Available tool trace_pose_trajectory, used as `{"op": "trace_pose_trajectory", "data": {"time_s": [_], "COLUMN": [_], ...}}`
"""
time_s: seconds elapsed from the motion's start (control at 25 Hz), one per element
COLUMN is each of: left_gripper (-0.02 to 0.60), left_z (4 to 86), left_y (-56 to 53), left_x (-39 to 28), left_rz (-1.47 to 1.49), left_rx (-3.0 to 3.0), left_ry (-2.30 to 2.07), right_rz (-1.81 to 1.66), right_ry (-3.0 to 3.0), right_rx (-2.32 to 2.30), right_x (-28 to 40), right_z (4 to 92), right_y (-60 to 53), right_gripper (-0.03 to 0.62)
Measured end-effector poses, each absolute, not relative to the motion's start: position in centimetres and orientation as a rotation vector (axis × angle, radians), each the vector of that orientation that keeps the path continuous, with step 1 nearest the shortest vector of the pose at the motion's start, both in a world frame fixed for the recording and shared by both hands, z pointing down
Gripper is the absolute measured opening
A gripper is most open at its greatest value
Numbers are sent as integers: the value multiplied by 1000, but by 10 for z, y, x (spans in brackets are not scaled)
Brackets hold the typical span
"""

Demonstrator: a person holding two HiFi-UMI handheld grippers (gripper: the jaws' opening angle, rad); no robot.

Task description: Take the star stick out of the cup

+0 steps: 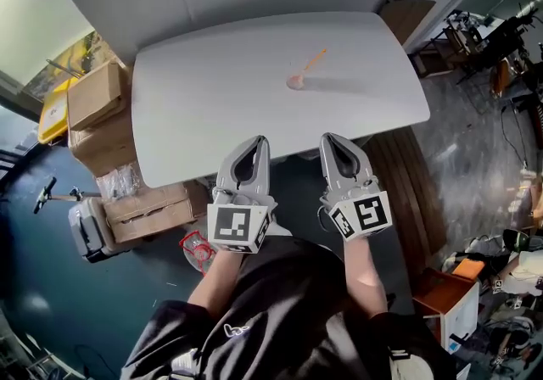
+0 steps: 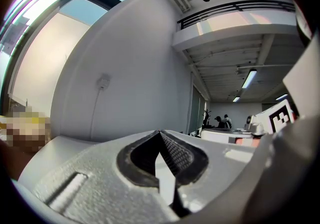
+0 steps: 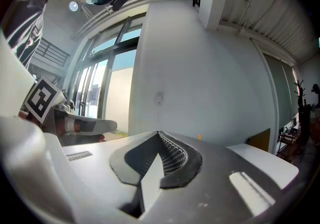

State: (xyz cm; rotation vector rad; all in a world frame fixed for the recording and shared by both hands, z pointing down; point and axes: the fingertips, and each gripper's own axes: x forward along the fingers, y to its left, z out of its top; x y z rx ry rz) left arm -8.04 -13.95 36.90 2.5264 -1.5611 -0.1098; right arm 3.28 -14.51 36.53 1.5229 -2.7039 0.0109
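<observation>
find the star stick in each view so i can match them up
Head view: star stick leans out of the cup, right of centre on the white table.
Left gripper view: not in it.
Right gripper view: tiny orange speck just right of centre.
Shared landmark: the white table, in all three.

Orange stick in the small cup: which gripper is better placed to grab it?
Probably the right gripper: the orange stick leans from the small translucent cup towards its side, and shows ahead in the right gripper view.
</observation>
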Motion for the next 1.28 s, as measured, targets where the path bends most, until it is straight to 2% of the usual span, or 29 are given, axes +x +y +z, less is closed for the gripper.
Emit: {"op": "trace_pose_trajectory", "data": {"time_s": [1.28], "left_gripper": [2], "left_z": [400], "left_y": [-185], "left_x": [-49], "left_rz": [-24], "left_rx": [2456], "left_ry": [-1512], "right_rz": [143], "right_ry": [-2655], "right_rx": [1524], "right_x": [70], "right_z": [396], "right_y": [-182], "right_gripper": [6]}}
